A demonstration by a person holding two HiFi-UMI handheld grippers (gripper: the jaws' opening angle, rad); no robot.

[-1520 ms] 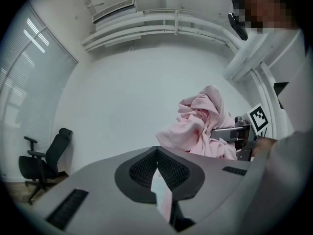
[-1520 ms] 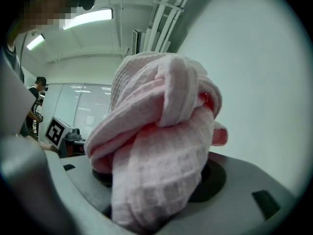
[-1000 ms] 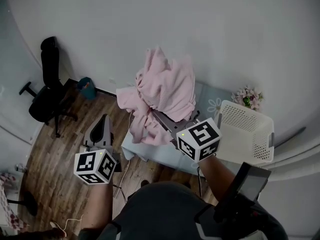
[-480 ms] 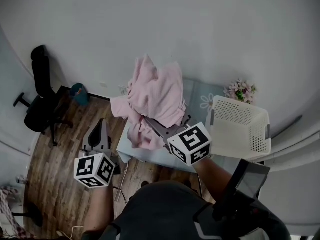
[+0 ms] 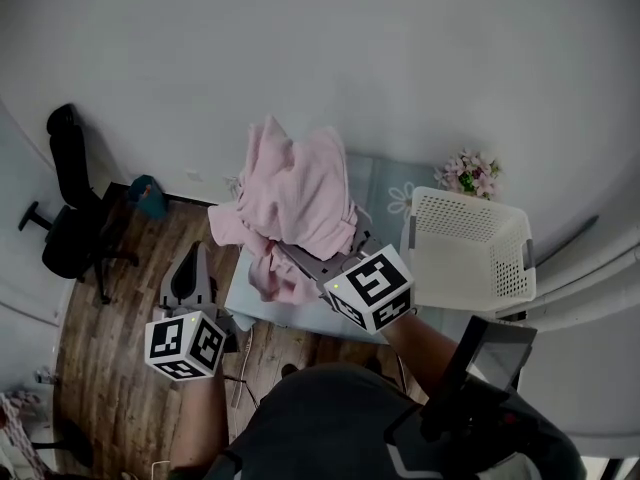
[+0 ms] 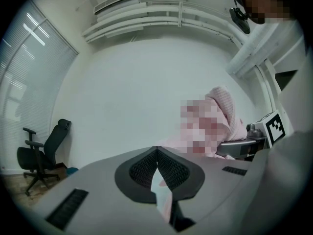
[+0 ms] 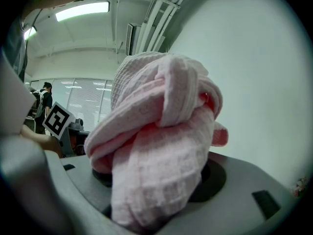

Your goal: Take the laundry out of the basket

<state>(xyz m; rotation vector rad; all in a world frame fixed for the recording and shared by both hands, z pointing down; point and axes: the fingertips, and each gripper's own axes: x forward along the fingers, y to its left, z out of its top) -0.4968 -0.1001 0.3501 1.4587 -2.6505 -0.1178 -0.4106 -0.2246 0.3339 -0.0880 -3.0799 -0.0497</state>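
A bundle of pink laundry (image 5: 297,190) hangs in the air over the left end of the table (image 5: 384,184), with my right gripper (image 5: 292,255) shut on its lower folds. In the right gripper view the pink laundry (image 7: 161,146) fills the space between the jaws and hides the pads. The white perforated basket (image 5: 470,248) stands on the table's right end and looks empty. My left gripper (image 5: 193,260) is low at the left over the wooden floor, shut on nothing. In the left gripper view its pads (image 6: 164,168) meet, and the pink laundry (image 6: 226,112) shows to the right.
A small pot of pink flowers (image 5: 468,173) stands behind the basket by the wall. A black office chair (image 5: 68,208) and a teal bin (image 5: 147,196) are on the floor at the left. A dark stand (image 5: 490,353) rises at my right.
The head view has drifted, so everything sits further left in it. The right gripper keeps its hold on the pink laundry, and the left gripper stays shut and low.
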